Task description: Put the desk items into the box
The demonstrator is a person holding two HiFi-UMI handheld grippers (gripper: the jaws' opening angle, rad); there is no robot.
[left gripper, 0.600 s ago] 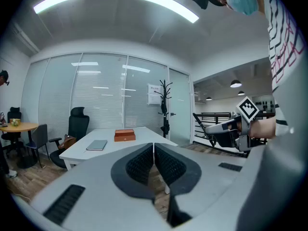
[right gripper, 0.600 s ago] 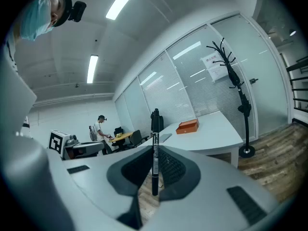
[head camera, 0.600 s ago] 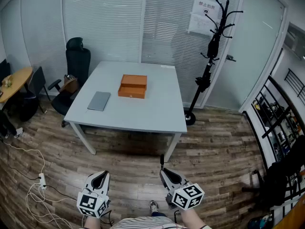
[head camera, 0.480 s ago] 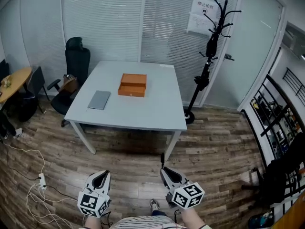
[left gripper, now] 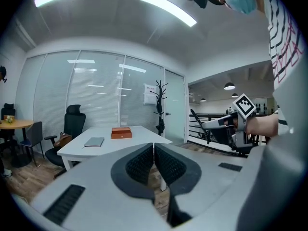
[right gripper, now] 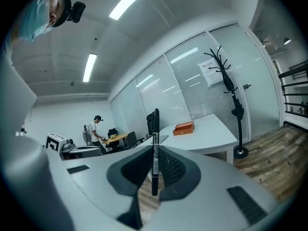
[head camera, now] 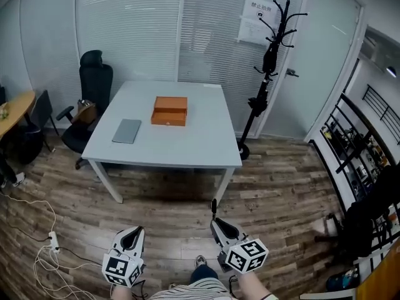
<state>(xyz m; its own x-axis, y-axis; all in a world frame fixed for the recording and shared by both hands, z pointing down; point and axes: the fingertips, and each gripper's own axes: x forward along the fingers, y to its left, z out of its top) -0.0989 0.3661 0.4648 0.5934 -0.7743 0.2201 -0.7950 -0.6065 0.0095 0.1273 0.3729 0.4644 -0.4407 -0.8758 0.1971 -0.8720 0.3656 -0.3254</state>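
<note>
Smooth, matt pale-grey tabletop point(head camera: 187, 145) above a floor point(head camera: 281, 186) of grained wood planks. On the tabletop are an orange box point(head camera: 169, 111) with a dull finish and a matt grey notebook point(head camera: 127, 130). The right claw point(right gripper: 155, 153) is matt grey plastic with ribbed black pads point(right gripper: 168, 165). It grips a glossy black plastic pen point(right gripper: 155, 129).

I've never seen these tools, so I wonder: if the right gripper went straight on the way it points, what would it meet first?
Probably the white table, near its front edge, after crossing bare wooden floor; depth is hard to judge. The pen held in the right gripper would arrive first.
</note>
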